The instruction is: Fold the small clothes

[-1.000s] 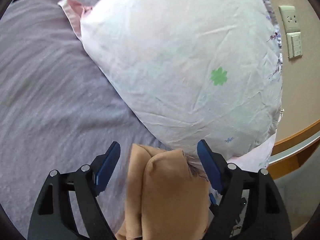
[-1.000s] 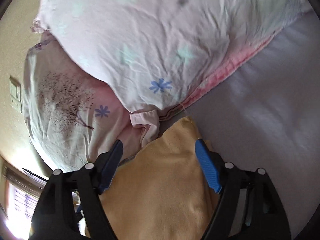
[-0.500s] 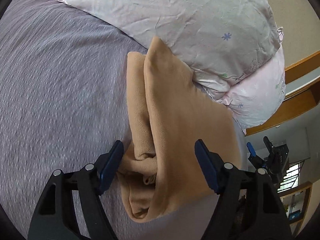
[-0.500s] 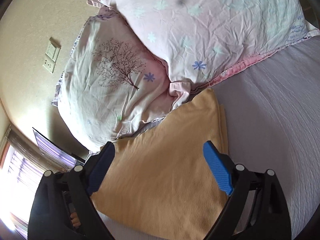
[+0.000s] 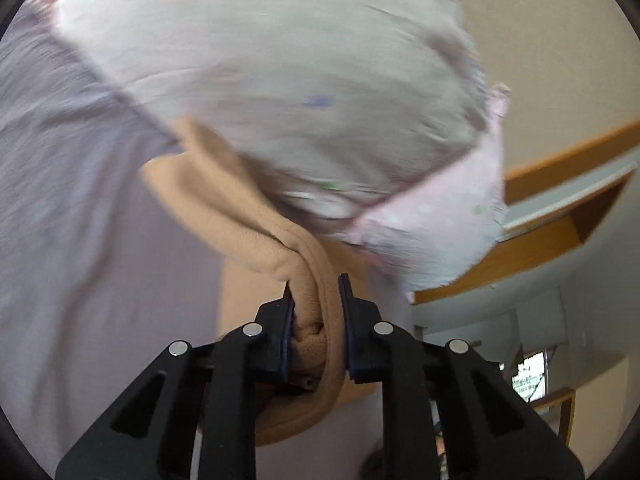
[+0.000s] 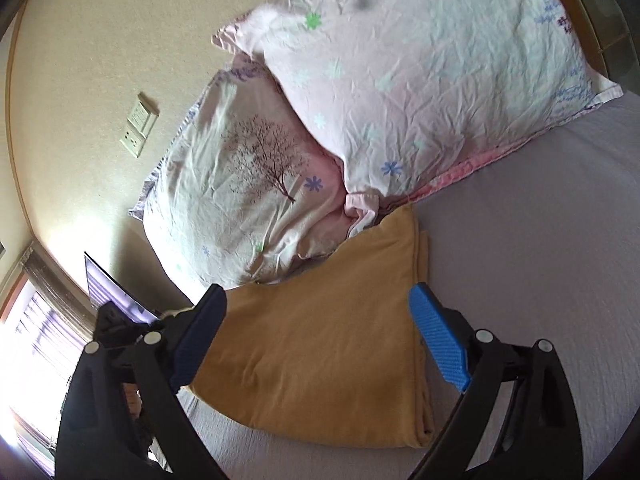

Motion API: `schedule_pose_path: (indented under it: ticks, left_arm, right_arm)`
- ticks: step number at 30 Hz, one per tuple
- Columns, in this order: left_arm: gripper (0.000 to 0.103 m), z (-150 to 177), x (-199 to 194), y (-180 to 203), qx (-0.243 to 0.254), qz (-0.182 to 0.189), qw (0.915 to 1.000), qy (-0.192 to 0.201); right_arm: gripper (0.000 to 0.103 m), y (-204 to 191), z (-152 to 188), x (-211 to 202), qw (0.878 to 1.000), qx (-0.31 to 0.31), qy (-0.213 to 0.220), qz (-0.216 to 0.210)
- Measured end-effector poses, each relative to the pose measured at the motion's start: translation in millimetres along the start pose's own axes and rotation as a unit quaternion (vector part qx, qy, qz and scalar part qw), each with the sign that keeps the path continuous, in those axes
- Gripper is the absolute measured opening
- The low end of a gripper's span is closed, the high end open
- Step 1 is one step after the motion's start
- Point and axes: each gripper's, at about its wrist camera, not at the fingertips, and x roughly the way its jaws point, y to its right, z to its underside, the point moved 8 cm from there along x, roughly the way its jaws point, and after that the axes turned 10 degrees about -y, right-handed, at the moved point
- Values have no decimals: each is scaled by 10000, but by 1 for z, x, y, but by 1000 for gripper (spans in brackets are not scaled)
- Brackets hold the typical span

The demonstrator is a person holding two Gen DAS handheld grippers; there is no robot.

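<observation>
The left gripper (image 5: 316,300) has its jaws drawn narrow and clamped on a bunched fold of the tan cloth (image 5: 256,224), which trails from the fingers across the sheet (image 5: 68,184) to the edge of the pillow (image 5: 280,80); this view is blurred. The right gripper (image 6: 320,340) hangs with jaws spread wide and holding nothing, above the cloth (image 6: 320,344), which lies folded flat on the sheet (image 6: 540,240) with its far corner touching the two stacked pillows (image 6: 420,72).
</observation>
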Motion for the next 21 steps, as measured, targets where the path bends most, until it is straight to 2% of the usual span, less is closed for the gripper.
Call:
schedule_pose_path:
  ticks: [2,4,7,8,9,10,11,12,13,14,15,17,18,19,20,21]
  left_arm:
    - [19,4,26,39,361,54,9992,-165]
    - [19,19,73,75,646,147,9964,-522]
    - [21,51,149,101,614,480,9885,-1294]
    - [23,61,169,106,432,758,9840,-1556]
    - [23,70,187,109,71,1290,9744,-1839]
    - [23,76,195,113,-242,1811,9613,-2063]
    - [23,78,196,116,-380,2069,9535,-2160]
    - [24,77,187,118,-210,2122,9551,-2056]
    - [25,72,175,120,46,2054,9605,-1877]
    - [35,67,160,119,317,1893,9674,-1651]
    - [53,59,140,113,526,1665,9752,-1358]
    - [65,48,112,94,717,1026,9880,-906]
    - [65,43,98,78,799,520,9930,-704]
    - [65,39,93,67,810,174,9945,-634]
    - [65,38,86,54,783,-77,9950,-616]
    - [65,39,83,39,718,-259,9949,-663]
  right_arm:
    - [93,5,-1,-8,9999,65,73,-52]
    - [93,13,-1,-14,9998,142,98,-42]
    - [93,28,1,-21,9995,278,132,97]
    - [93,33,2,-22,9993,346,118,121]
    - [93,39,4,-25,9989,439,70,148]
    - [93,42,5,-26,9988,463,33,157]
    - [93,43,7,-29,9988,443,-26,182]
    - [93,42,8,-32,9990,395,-62,210]
    - [93,41,9,-35,9991,331,-100,231]
    - [93,39,10,-37,9993,277,-146,205]
    - [92,38,11,-38,9994,246,-195,165]
    - [90,32,18,-34,9989,180,-422,9]
    - [88,30,23,-29,9980,171,-602,19]
    - [81,28,28,-24,9969,155,-766,23]
    - [72,25,33,-21,9959,103,-897,26]
    - [68,22,38,-18,9950,20,-993,44]
